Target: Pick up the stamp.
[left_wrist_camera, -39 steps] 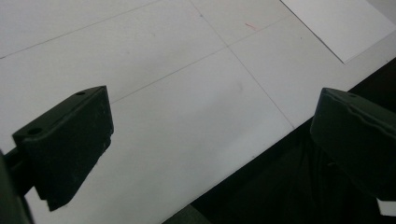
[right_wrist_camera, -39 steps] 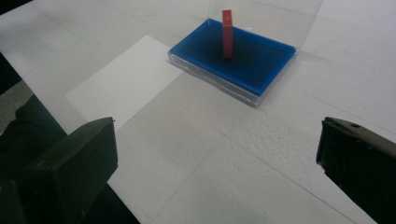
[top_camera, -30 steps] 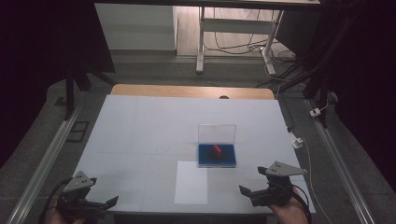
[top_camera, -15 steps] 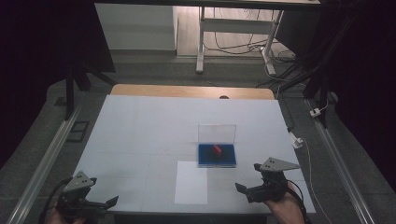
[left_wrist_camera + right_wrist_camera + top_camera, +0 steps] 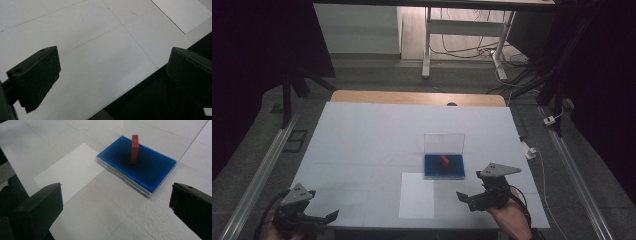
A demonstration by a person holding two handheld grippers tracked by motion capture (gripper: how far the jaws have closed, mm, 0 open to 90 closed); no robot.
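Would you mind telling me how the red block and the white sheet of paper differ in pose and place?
The red block stands upright inside the blue tray; the white sheet of paper lies flat on the table, beside the tray. The block is small and thick, the paper broad and thin. Neither is gripped.

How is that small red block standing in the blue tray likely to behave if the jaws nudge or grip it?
The red block stands upright on a narrow end, so a sideways nudge would probably tip it. Its flat, straight faces look rigid and should suit a pinch. The blue tray looks shallow and might slide with it.
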